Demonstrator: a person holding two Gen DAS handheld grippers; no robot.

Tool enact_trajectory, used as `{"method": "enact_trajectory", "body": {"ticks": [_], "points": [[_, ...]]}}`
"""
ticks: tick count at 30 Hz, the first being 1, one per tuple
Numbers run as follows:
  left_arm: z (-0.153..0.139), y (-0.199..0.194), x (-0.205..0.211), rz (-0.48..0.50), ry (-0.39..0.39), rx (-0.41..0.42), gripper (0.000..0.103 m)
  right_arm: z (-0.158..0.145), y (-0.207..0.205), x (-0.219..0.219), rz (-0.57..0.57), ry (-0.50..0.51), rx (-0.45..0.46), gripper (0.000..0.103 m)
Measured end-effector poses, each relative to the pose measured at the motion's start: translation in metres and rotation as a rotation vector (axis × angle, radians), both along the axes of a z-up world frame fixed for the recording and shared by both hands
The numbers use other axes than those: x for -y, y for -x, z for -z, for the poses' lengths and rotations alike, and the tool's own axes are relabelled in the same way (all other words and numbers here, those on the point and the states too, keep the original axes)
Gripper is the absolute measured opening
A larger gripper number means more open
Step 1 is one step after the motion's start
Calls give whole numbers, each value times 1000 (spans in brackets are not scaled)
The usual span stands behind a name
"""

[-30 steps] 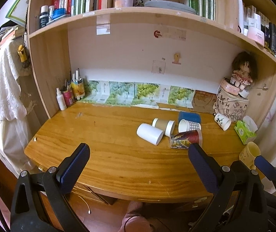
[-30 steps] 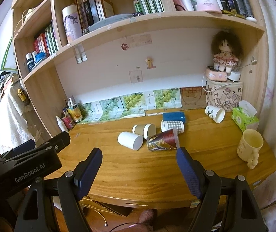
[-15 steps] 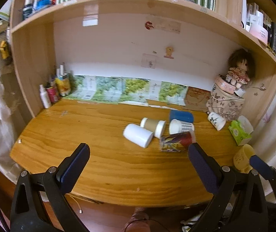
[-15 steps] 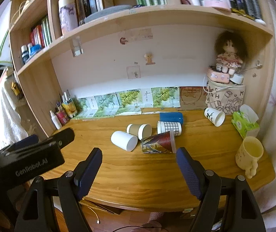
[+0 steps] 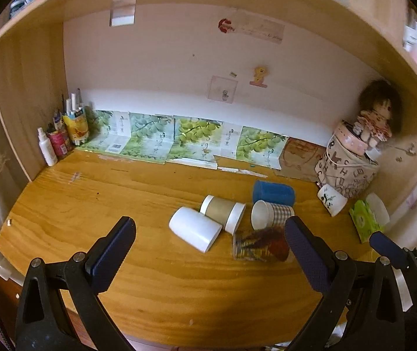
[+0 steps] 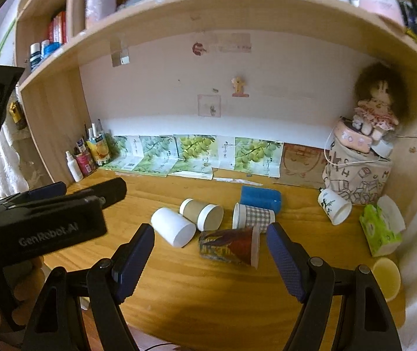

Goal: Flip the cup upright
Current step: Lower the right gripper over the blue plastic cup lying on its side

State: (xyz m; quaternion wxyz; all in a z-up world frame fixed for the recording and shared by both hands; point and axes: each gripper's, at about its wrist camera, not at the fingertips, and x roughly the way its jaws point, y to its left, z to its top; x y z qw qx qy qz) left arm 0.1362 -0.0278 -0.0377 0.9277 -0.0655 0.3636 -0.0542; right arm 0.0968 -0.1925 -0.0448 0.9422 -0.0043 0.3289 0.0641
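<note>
Several cups lie on their sides on the wooden desk (image 5: 120,204): a white cup (image 5: 195,232) (image 6: 173,226), a tan cup with white ends (image 5: 223,213) (image 6: 201,214), a checked paper cup (image 5: 271,214) (image 6: 253,216), a blue cup (image 5: 273,192) (image 6: 261,199) and a red patterned cup (image 5: 261,247) (image 6: 228,245). My left gripper (image 5: 208,247) is open and empty, above the desk's front, short of the white cup. My right gripper (image 6: 209,256) is open and empty, with the patterned cup just beyond its fingertips.
A white printed cup (image 6: 334,209) leans by a fabric bag (image 6: 357,175) with a doll at the back right. A green tissue pack (image 6: 379,231) and a yellow mug (image 6: 386,278) stand at the right. Bottles and pens (image 5: 62,137) fill the back left corner.
Both grippers have moved forward and lower toward the desk, so the cups appear larger and nearer. Both stay open and empty. The cups have not moved.
</note>
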Motion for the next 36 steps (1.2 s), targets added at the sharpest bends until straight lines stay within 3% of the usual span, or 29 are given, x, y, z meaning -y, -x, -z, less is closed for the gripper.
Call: {"method": "enact_trajectory", "body": {"ticks": [6, 15, 28, 36], "points": [[12, -44, 7, 0, 34, -65, 101, 7, -50, 11, -46, 47, -35, 80], [36, -101, 14, 2, 90, -179, 101, 24, -119, 23, -184, 209, -91, 80], [63, -143, 16, -9, 84, -296, 101, 54, -185, 25, -367, 446, -161, 80], [75, -160, 16, 5, 69, -324, 101, 86, -220, 29, -436, 521, -209, 80]]}}
